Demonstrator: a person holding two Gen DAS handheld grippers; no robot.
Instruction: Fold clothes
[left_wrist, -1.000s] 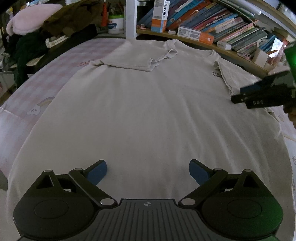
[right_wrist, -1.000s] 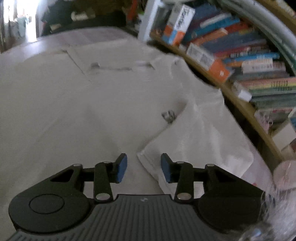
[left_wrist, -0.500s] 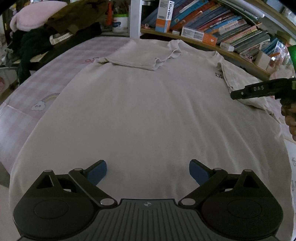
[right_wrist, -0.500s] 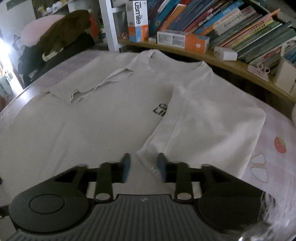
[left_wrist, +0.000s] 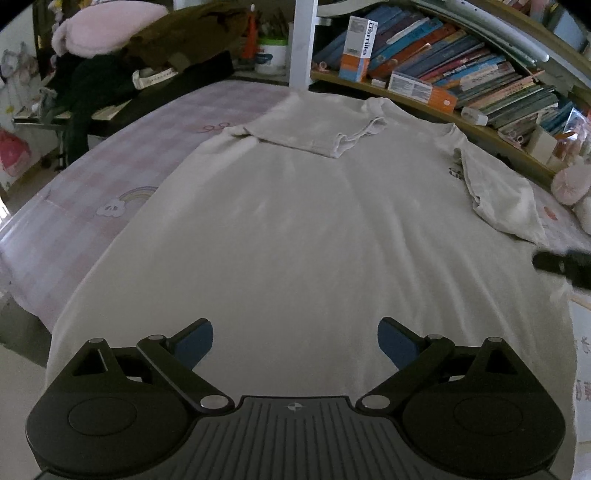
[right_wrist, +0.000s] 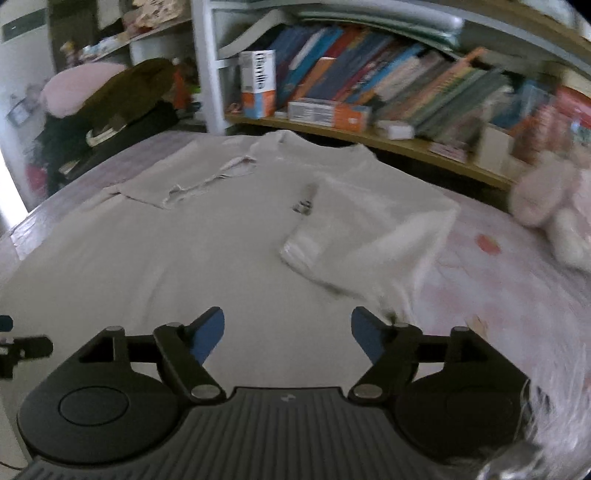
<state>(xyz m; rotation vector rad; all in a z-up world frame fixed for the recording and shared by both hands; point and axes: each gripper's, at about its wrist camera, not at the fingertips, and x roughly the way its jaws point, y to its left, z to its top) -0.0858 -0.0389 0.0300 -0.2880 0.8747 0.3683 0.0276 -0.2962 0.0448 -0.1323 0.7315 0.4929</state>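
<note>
Jaws on both my grippers stand spread wide with nothing between them, my left gripper (left_wrist: 295, 341) over the hem end and my right gripper (right_wrist: 287, 334) over the side of the pale T-shirt (left_wrist: 314, 229). It lies flat on the bed (left_wrist: 122, 177), both sleeves turned in onto its chest. Soft, light and limp by its look, it will likely sag wherever unsupported (thin knit also slides on itself), so I'd pinch hem corners or a side edge. Half a second ago my right jaws stood nearly together at the right sleeve (right_wrist: 354, 229); now they are apart and further back from it.
</note>
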